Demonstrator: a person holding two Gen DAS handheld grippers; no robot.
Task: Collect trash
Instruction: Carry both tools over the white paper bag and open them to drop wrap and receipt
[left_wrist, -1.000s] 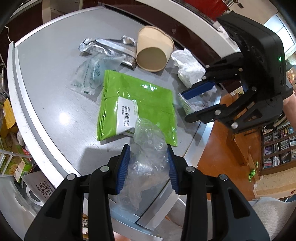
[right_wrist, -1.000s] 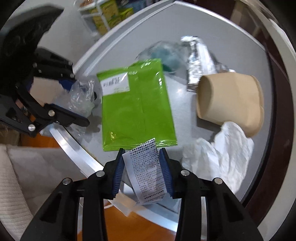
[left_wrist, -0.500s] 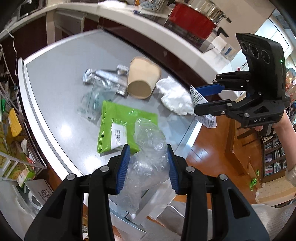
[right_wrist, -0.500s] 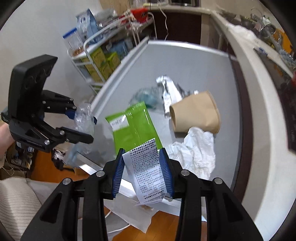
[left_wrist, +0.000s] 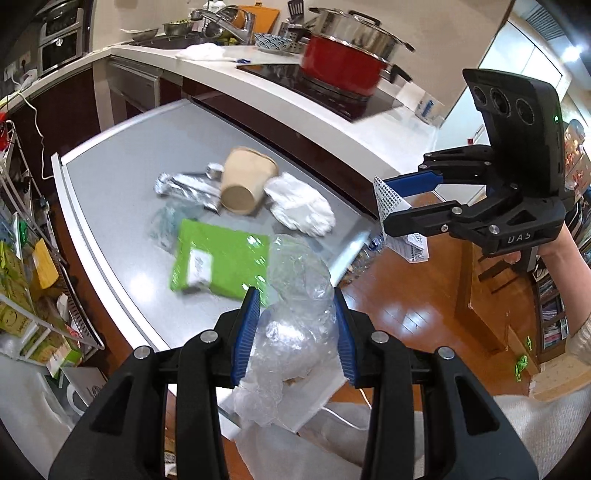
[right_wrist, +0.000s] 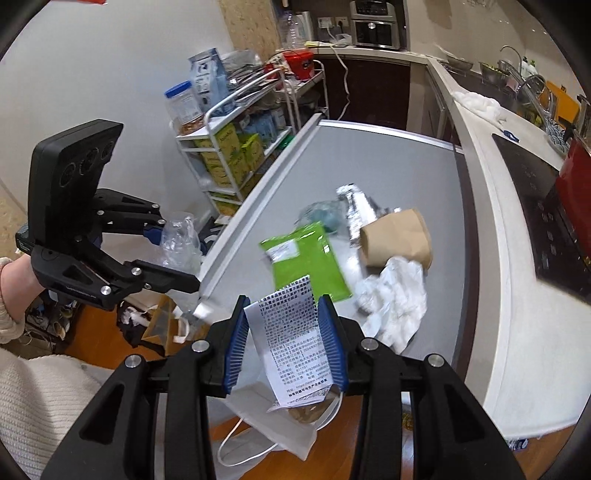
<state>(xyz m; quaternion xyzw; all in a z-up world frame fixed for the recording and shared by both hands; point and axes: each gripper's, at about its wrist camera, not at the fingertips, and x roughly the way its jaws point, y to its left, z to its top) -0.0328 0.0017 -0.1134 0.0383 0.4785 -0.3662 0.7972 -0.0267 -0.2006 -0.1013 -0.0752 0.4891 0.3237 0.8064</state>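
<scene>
My left gripper (left_wrist: 293, 334) is shut on a crumpled clear plastic bag (left_wrist: 295, 295), held off the grey table's near edge. It also shows in the right wrist view (right_wrist: 173, 254). My right gripper (right_wrist: 284, 341) is shut on a printed receipt (right_wrist: 295, 339), held above a white paper bag (right_wrist: 273, 417) on the floor. In the left wrist view the right gripper (left_wrist: 391, 203) hangs beyond the table corner. On the table (left_wrist: 122, 173) lie a green pouch (left_wrist: 218, 262), a tan paper cup (left_wrist: 245, 182) on its side, a white crumpled tissue (left_wrist: 301, 208), a foil wrapper (left_wrist: 184, 186) and a clear wrapper (left_wrist: 166, 221).
A wire rack (right_wrist: 236, 133) with boxes and jars stands left of the table. A white counter (left_wrist: 258, 88) with a red pot (left_wrist: 343, 64) on a black hob runs behind it. Wooden floor (left_wrist: 413, 310) lies below the grippers.
Both grippers have pulled back and up from the table, each keeping its piece. The table's trash now looks farther away and has not moved.
</scene>
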